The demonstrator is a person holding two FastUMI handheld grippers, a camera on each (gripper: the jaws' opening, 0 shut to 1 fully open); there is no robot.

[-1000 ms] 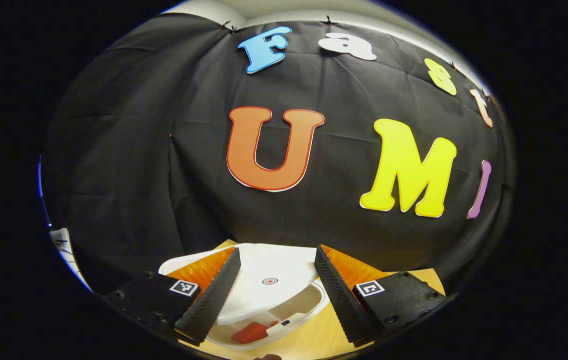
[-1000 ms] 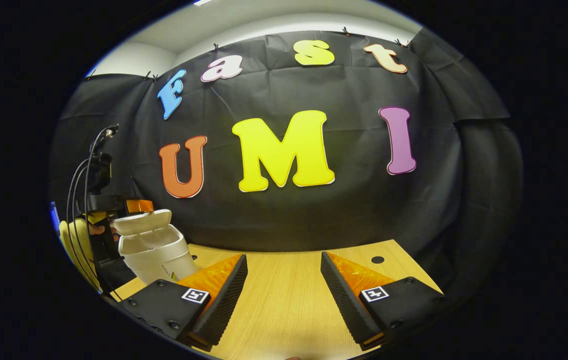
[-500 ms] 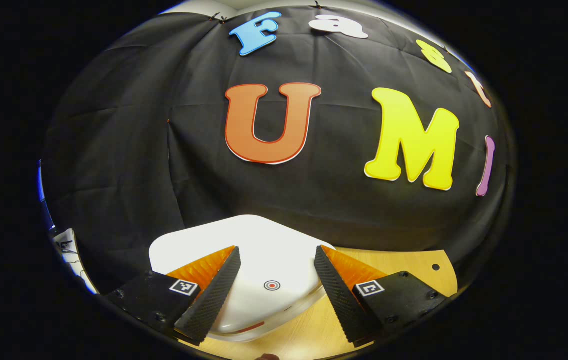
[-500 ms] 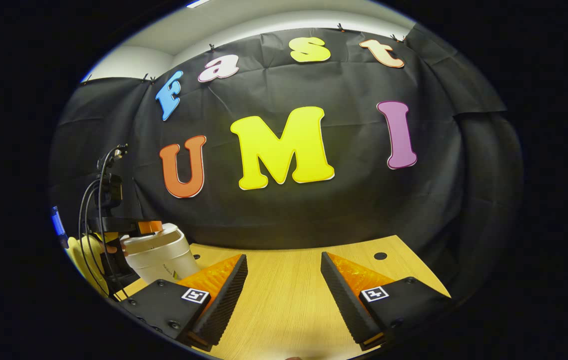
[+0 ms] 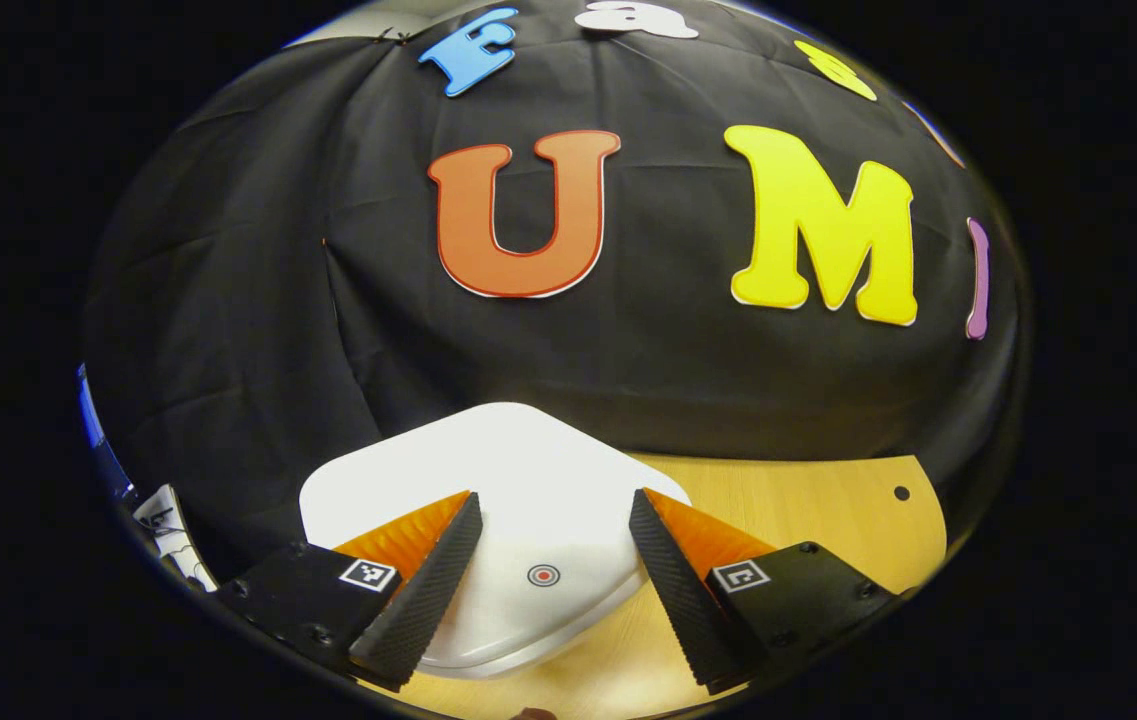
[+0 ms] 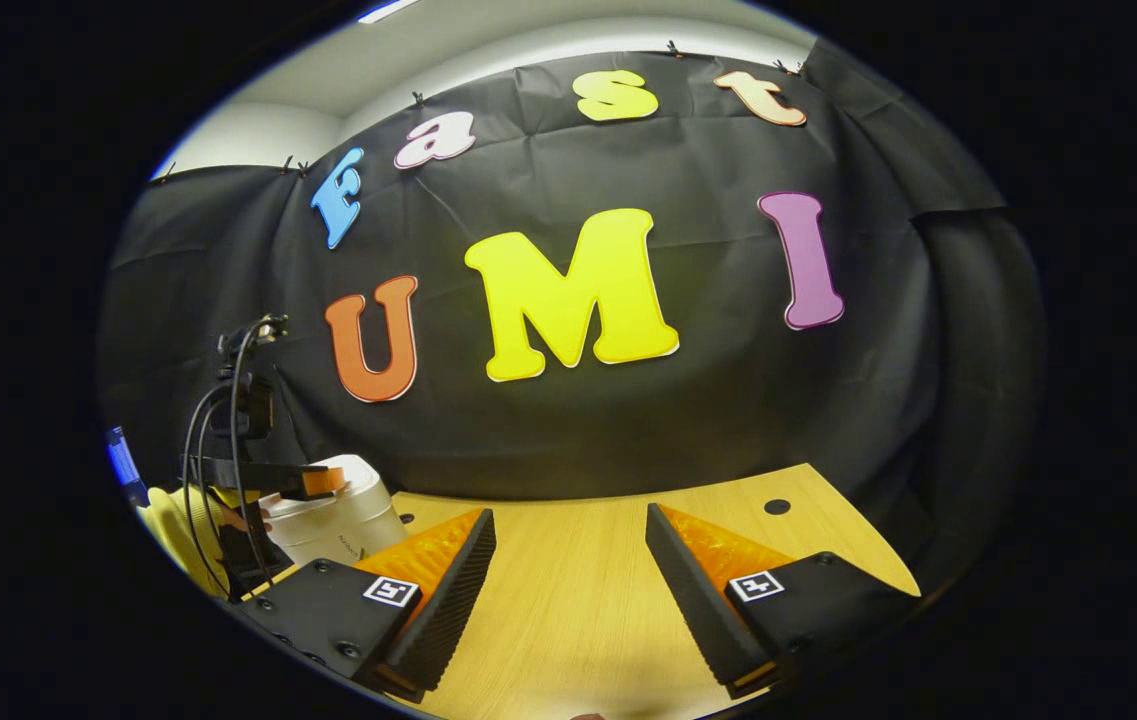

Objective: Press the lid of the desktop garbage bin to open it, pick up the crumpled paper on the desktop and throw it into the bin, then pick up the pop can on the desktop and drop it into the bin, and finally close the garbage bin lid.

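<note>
Left gripper view is showing the left gripper [image 5: 548,575] spread wide just above the closed white lid [image 5: 518,480] of the garbage bin [image 6: 343,515], which is standing on the wooden desktop [image 5: 808,500]. The right gripper [image 6: 568,590] is hovering wide apart, holding nothing.

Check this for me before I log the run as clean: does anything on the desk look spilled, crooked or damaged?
Nothing stands out. The bin lid lies flat and closed on the white bin, which stands upright on the wooden desk. The left gripper hangs open over the lid, and the right gripper is open above bare desk.
</note>
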